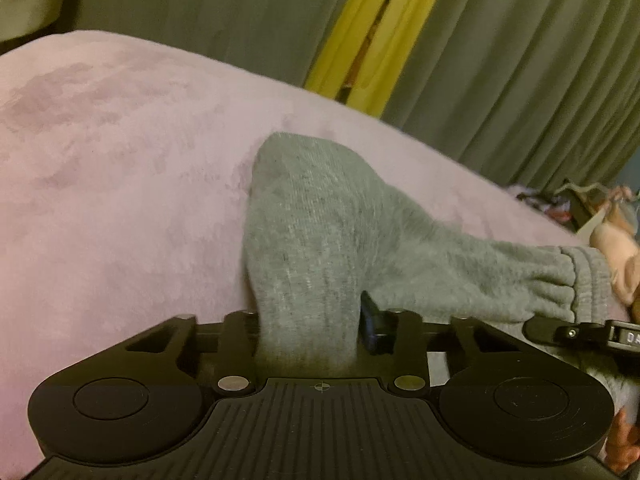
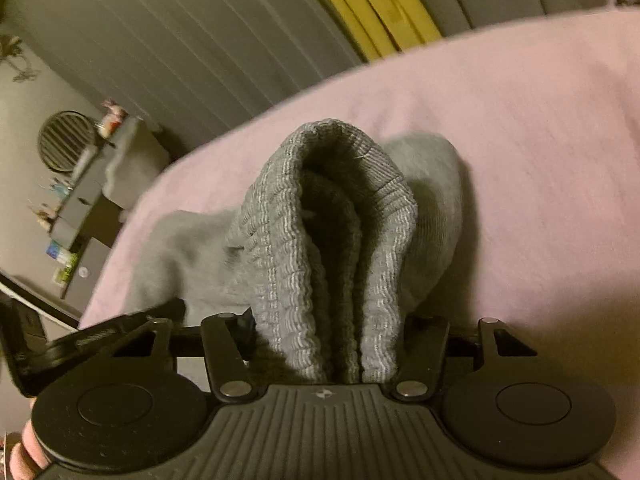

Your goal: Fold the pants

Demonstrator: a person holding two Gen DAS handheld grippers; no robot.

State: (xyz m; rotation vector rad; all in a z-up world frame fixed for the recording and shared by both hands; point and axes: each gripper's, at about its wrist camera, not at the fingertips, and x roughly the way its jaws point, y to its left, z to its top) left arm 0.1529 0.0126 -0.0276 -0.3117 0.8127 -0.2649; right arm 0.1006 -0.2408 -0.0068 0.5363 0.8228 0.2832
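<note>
Grey knit pants (image 1: 320, 232) lie on a pink blanket (image 1: 120, 160). My left gripper (image 1: 308, 340) is shut on a fold of the grey fabric, which rises between its fingers and drapes right toward the ribbed waistband (image 1: 580, 276). My right gripper (image 2: 328, 344) is shut on the bunched ribbed waistband (image 2: 328, 240), which stands up folded between its fingers. More grey fabric (image 2: 180, 260) trails left behind it. The other gripper's black body shows at the right edge of the left wrist view (image 1: 592, 332) and at the left edge of the right wrist view (image 2: 80, 340).
Grey curtains (image 1: 500, 60) with a yellow strip (image 1: 368, 32) hang behind the bed. In the right wrist view a grey dresser (image 2: 92, 200) with small items and a round fan (image 2: 64, 144) stands at the left, beyond the blanket (image 2: 520, 160) edge.
</note>
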